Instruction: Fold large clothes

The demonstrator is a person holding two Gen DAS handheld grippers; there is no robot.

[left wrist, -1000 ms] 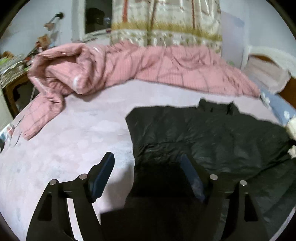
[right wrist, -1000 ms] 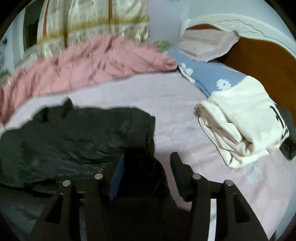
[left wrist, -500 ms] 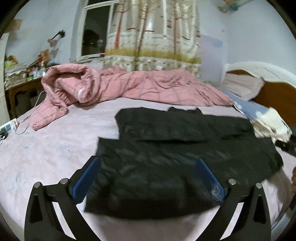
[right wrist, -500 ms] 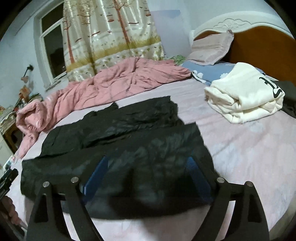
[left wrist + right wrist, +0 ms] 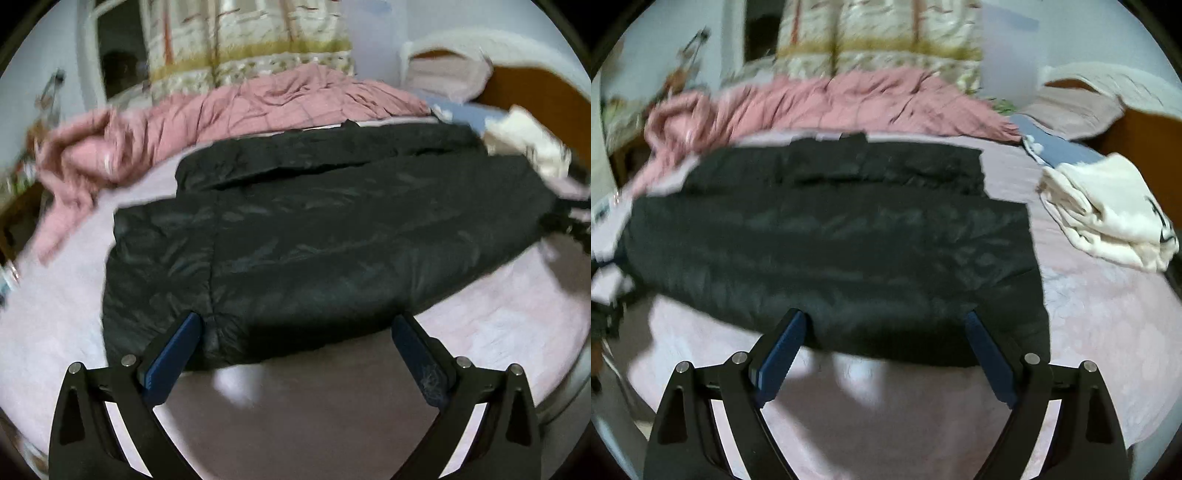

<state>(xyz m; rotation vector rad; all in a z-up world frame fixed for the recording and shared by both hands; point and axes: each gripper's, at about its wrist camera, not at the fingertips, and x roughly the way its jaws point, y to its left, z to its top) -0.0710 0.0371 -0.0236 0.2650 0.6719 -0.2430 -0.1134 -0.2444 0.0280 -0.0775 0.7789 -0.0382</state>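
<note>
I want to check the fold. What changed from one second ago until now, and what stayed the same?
Both claws let go. The left claw and right claw have just been opening; a second ago each pinched the black jacket, which now lies spread on the bed, with both claws drawn back from its near edge. The pink quilt and folded white garment stayed in place.

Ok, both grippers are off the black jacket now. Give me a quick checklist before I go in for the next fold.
1. Left gripper open and empty: ok; its jaws have just been opening.
2. Right gripper open and empty: ok; jaws also just opened.
3. Black jacket lying spread on the bed, near edge within reach of both grippers: ok.
4. Jacket lies flat, no bunching: cannot tell, frames are blurred.
5. Pink quilt clear of the jacket's far edge: cannot tell.
6. Folded cream garment apart from the jacket: ok.
</note>
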